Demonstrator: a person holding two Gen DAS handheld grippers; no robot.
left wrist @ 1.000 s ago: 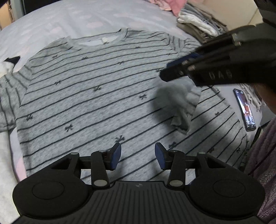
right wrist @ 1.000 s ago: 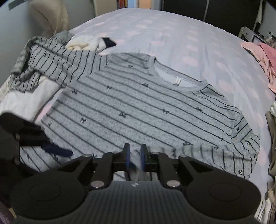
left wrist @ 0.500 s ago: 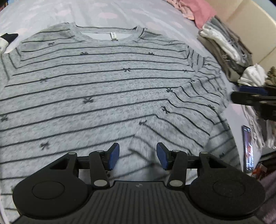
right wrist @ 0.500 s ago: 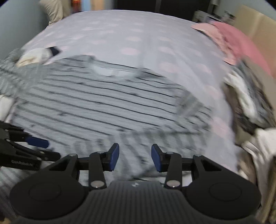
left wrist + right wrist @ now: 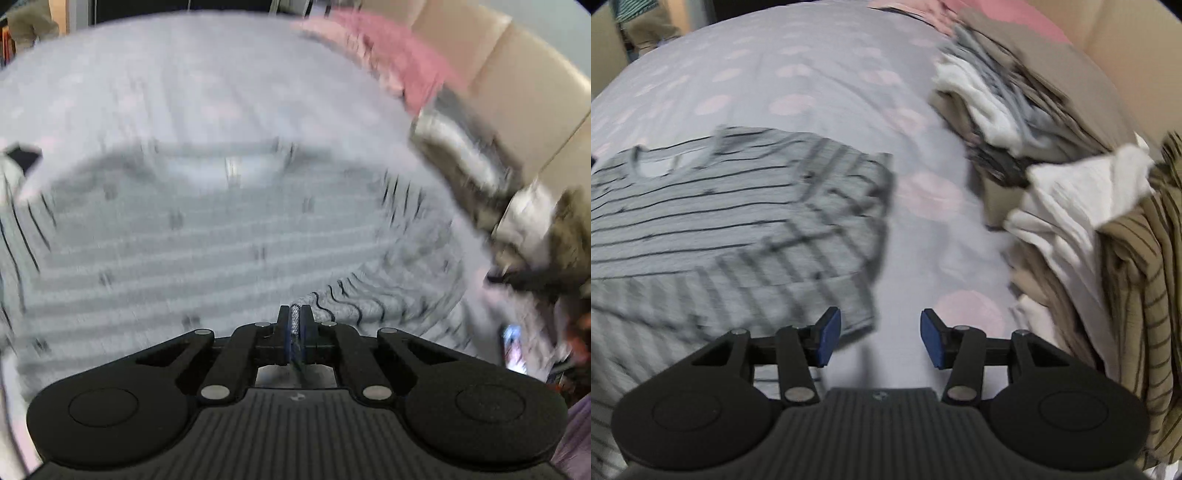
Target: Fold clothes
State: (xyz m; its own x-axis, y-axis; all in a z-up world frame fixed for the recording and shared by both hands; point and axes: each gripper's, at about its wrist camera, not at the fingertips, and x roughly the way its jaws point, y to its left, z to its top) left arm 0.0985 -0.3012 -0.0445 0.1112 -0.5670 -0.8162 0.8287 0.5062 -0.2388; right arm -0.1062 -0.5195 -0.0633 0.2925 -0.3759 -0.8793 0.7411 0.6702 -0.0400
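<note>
Pinching a small bunched fold of the striped shirt (image 5: 207, 236), the left gripper (image 5: 294, 325) has its blue pads clamped tight on the cloth, which rises in a wrinkled ridge straight out of the jaws and runs off to the right of them. The rest of the shirt lies spread flat ahead of that gripper on the bed (image 5: 207, 85), collar farthest away. To fold well from here, I would lift just enough to free the pinched edge from the sheet and carry it across in one smooth arc, so the layer beneath does not drag along.

The right gripper (image 5: 881, 341) holds nothing; its jaws are opening, with only bare sheet between them, and the shirt's sleeve edge lies just to their left. It probably needs a matching hold on that edge before the fold goes over, or the side will land crooked.

The shirt looks like soft, limp grey knit with thin dark stripes and tiny dark motifs. A loose pile of clothes (image 5: 1071, 206), white, beige and striped, slumps to the right gripper's right.
</note>
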